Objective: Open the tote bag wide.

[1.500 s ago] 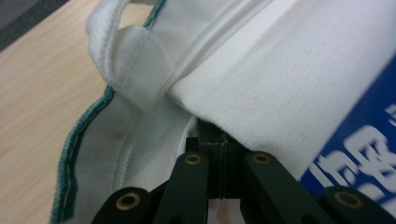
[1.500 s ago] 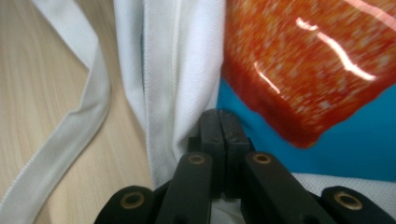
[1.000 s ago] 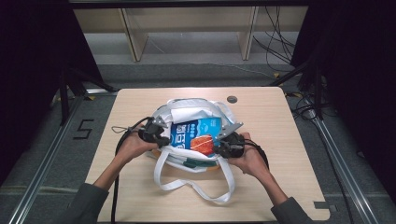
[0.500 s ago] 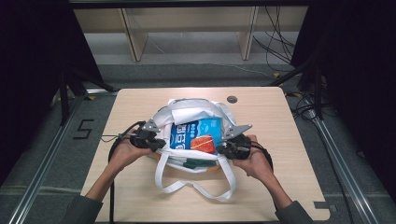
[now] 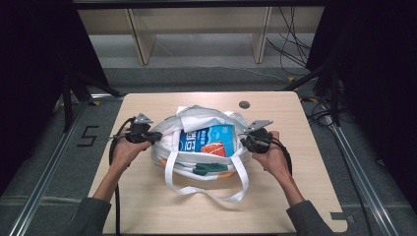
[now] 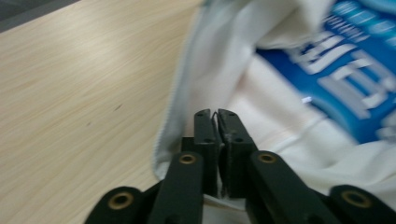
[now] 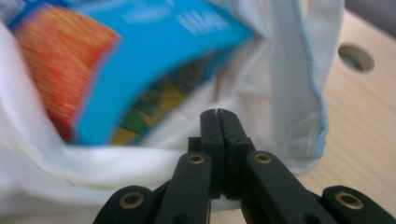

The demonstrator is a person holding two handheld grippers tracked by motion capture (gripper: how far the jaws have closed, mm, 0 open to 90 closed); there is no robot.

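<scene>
- You are pulling the mouth of the white tote bag (image 5: 196, 147) apart, one side in each tool, so keep both pulls level and equal (a lopsided tug would drag the whole bag across the table (image 5: 305, 196) rather than widen the opening).
- Your left gripper (image 5: 153, 137) is closing its jaws tight on the bag's left edge; in the left gripper view (image 6: 216, 120) a thin fold of cloth is sitting pinched between the tips.
- Your right gripper (image 5: 246, 140) is clamping the right edge the same way, jaws fully together in the right gripper view (image 7: 218, 116) with only fabric between them.
- The bag is lying at mid-table, directly between the two tools and touching both, its handles (image 5: 206, 189) trailing toward you.
- The blue and orange packet (image 5: 206, 140) is resting inside, so you are judging the width by whether it is showing freely.
</scene>
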